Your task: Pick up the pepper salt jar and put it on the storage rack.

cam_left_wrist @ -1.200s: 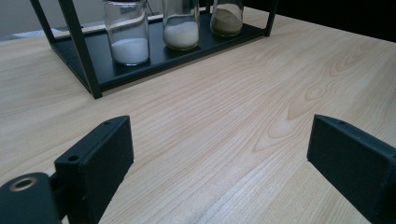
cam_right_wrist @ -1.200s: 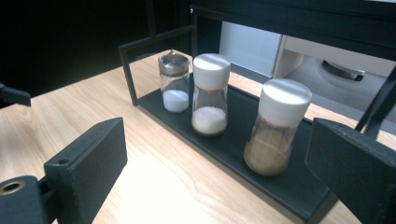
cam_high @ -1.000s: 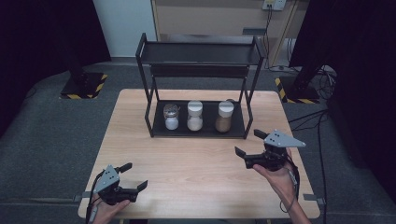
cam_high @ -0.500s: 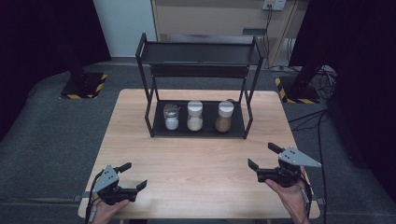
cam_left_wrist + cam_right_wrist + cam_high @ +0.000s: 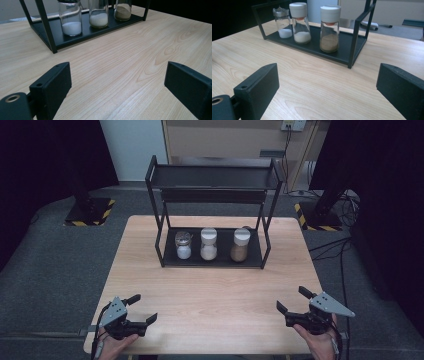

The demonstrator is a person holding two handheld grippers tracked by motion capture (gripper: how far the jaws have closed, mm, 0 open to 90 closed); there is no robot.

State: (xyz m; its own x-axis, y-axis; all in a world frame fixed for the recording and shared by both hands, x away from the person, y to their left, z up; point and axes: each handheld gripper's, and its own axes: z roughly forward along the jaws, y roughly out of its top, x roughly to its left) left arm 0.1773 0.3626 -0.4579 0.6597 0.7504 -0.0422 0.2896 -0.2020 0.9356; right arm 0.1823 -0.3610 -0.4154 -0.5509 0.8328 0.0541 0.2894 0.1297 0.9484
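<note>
Both grippers idle, well in front of the rack

High view: left gripper (image 5: 139,309) and right gripper (image 5: 295,300) sit spread and empty, well short of the rack (image 5: 212,261), likely parked. Left gripper view: the white-powder jar (image 5: 71,20) stands on the rack's bottom shelf. Right gripper view: the brown-powder jar (image 5: 329,30) stands there too.

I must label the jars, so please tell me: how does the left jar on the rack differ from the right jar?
The left jar has a metal-looking top; the right jar has a white cap. The left jar holds white powder, the right jar brown. The left jar looks shorter. Both are clear glass, upright on the rack's bottom shelf.
</note>
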